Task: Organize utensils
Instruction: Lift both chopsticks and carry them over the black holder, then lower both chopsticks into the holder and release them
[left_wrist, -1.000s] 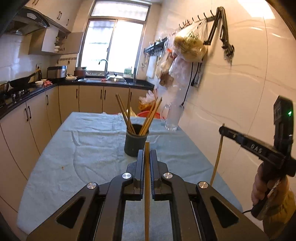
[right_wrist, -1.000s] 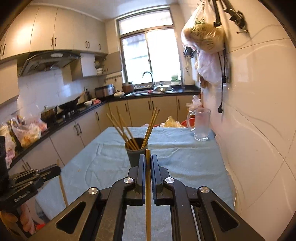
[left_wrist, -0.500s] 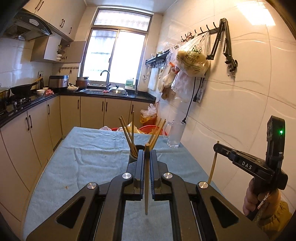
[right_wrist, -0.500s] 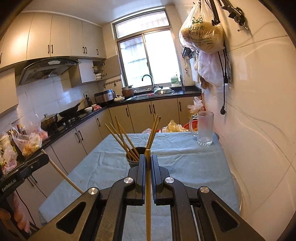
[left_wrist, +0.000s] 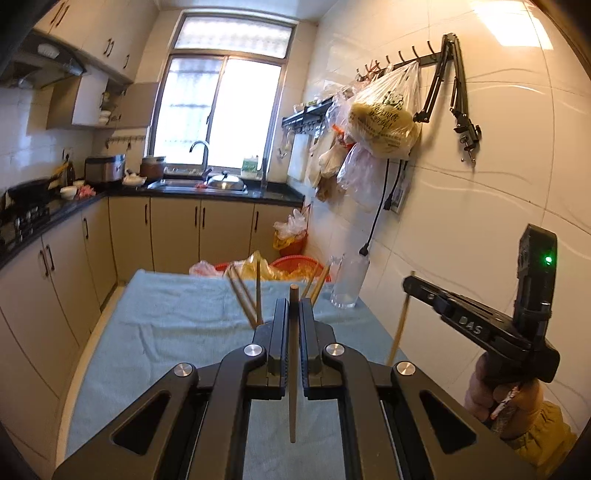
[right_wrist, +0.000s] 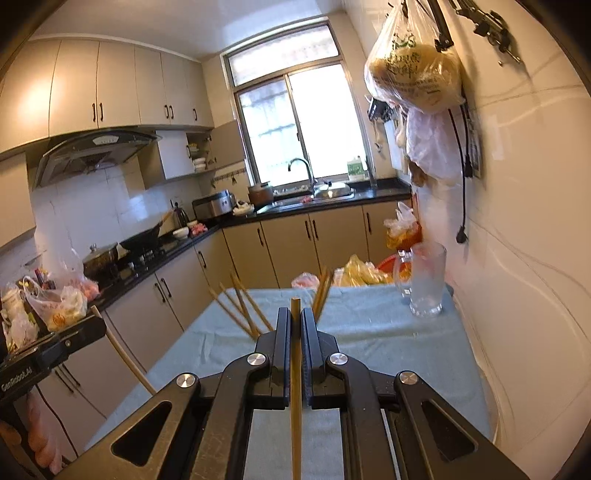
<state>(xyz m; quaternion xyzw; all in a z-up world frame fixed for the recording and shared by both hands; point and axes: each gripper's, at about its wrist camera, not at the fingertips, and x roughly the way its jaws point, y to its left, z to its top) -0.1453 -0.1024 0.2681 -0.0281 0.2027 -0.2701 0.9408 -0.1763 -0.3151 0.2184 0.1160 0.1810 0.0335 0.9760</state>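
Left wrist: both grippers (left_wrist: 293, 308) (right_wrist: 295, 317) clamp a chopstick (left_wrist: 293, 369) each; right's marked "DAS".

Chopstick holder hidden behind both grippers; upper chopsticks (left_wrist: 245, 299) motion-blurred; right chopstick (right_wrist: 295, 387) cut off at btm edge.

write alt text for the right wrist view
The right gripper is shut on a chopstick above a table with a blue cloth. More chopsticks and a glass mug lie ahead.

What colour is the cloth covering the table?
Pale blue-green, a light teal. The cloth shows best in the right wrist view.
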